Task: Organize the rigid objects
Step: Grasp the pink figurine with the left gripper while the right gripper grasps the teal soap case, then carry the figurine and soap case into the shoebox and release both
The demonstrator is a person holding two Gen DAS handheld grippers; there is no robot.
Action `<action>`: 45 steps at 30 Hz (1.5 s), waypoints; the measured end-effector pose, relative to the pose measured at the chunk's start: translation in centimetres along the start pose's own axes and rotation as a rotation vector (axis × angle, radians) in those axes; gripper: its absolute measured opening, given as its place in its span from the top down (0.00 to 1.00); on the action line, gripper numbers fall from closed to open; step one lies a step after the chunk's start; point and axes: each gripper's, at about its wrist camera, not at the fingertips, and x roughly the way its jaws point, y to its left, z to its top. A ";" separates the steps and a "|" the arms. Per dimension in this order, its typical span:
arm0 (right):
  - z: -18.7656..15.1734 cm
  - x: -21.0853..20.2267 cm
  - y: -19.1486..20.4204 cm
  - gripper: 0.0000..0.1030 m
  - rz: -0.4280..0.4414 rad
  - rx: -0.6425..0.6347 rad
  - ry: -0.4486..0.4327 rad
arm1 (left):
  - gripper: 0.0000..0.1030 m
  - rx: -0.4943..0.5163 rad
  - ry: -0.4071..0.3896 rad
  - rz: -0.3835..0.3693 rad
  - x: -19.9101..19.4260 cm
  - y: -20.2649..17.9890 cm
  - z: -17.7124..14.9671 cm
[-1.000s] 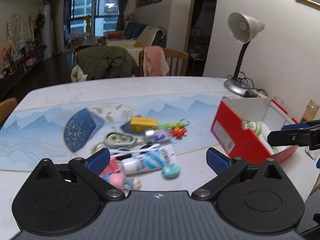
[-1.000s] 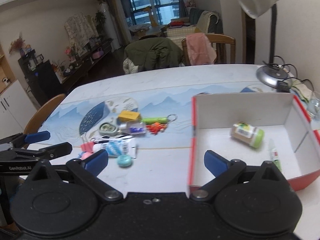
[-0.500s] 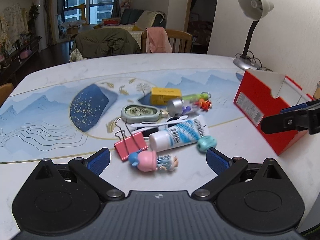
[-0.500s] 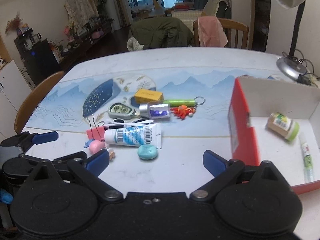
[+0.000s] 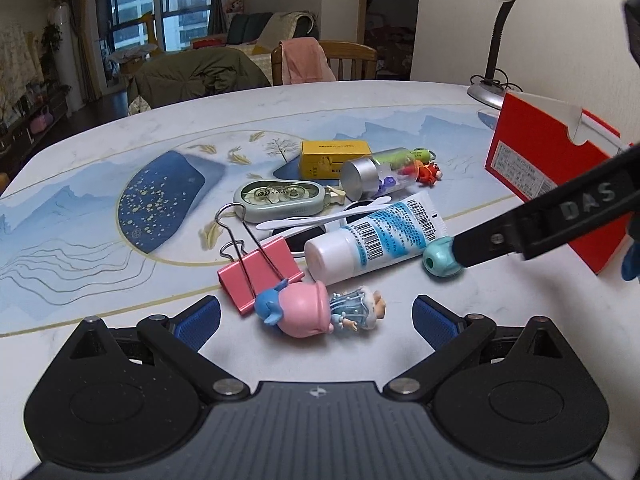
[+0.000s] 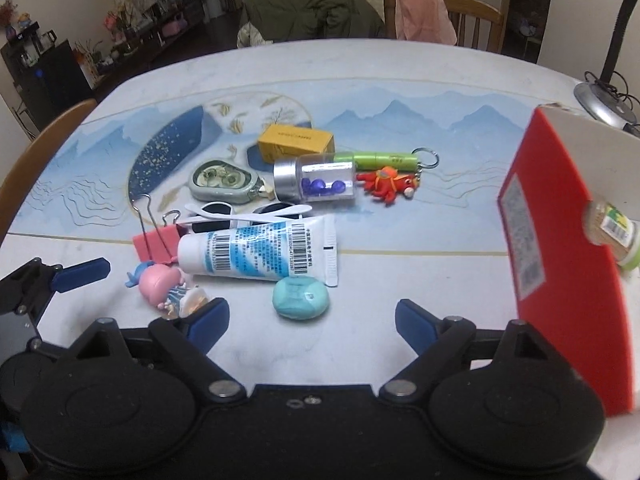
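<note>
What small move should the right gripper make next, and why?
Probably ease forward and down until the teal sharpener sits between its jaws, then finish closing. The right gripper has nothing between its jaws, which are closing, and the sharpener lies just ahead of them, apart from the tube. The red box stands open to its right.

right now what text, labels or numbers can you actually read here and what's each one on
"DAS": white letters on the black arm of the right gripper, cut off at the frame edge.
Toothpaste tube: barcodes and blue print, too small to read.
Yellow box: a dark line of print, too blurred to read.
Red box: white label, too small to read.
Small jar in the red box: label illegible.
Correction tape: marking illegible.
</note>
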 end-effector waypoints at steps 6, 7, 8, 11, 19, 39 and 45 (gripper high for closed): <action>0.5 1.8 0.5 0.23 0.006 -0.007 0.035 | 0.01 0.017 0.005 0.014 1.2 -0.4 -0.3; 0.5 2.1 0.6 0.24 0.009 -0.008 0.042 | 0.01 0.018 0.005 0.014 1.3 -0.4 -0.3; 0.5 2.3 0.7 0.26 0.008 -0.008 0.047 | 0.01 0.017 0.003 0.015 1.5 -0.4 -0.3; 0.5 2.8 0.7 0.31 0.013 -0.009 0.058 | 0.01 0.017 -0.003 0.006 1.6 -0.4 -0.3; 0.5 3.6 0.9 0.44 0.002 -0.011 0.072 | 0.16 0.030 0.006 0.000 2.0 -0.6 -0.5; 0.0 2.5 1.0 0.64 -0.015 -0.025 0.051 | 0.24 -0.002 0.019 -0.006 1.1 -0.2 -0.5; -0.7 0.5 0.3 0.64 0.001 0.003 0.033 | 0.24 -0.024 0.012 -0.020 -0.5 -0.5 0.1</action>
